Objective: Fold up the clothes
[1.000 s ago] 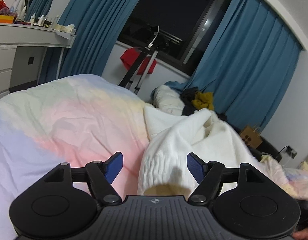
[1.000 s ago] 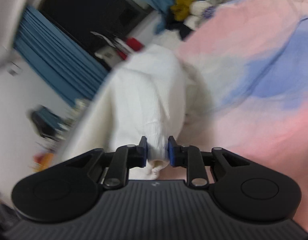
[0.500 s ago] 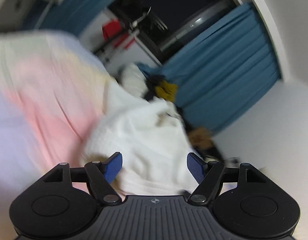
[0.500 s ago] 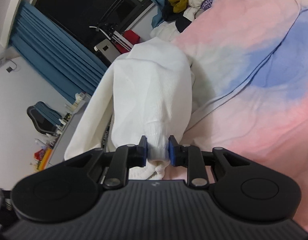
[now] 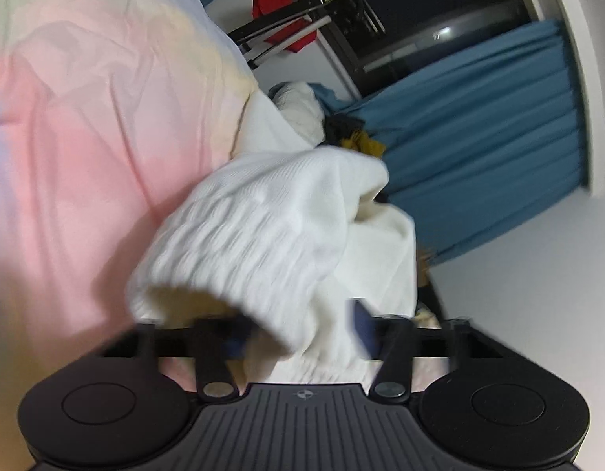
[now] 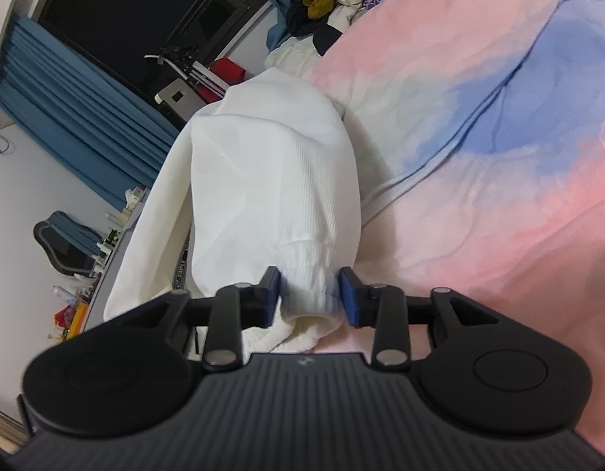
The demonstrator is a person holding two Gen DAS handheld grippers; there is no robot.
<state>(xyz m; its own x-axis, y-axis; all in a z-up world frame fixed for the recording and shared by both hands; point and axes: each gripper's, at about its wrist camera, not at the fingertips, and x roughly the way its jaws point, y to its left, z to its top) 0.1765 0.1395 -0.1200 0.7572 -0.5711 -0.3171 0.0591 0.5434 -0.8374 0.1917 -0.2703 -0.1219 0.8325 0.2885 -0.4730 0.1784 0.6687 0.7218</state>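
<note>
While the right tool point(image 6: 309, 294) opens off the sweater point(image 6: 271, 180) and the left tool point(image 5: 298, 333) closes, grip unclear, pastel bedding point(image 6: 479, 216) faces curtains point(image 5: 479, 149).

white ribbed sweater point(image 6: 271, 180); bedspread point(image 6: 479, 125) mottled pink, blue, pale yellow | curtains point(image 5: 479, 149) teal-blue; gripper pads point(image 6: 348, 295) blue, bodies black

White ribbed-knit garment point(image 6: 271, 180), bunched and unfolded, lying on the bed point(image 6: 498, 204) over its pink-and-blue cover, near the bed's edge. One ribbed cuff point(image 6: 308, 290) faces the right wrist view, its opening slightly flattened; another cuff point(image 5: 239, 259) gapes open in the blurred left wrist view.
</note>
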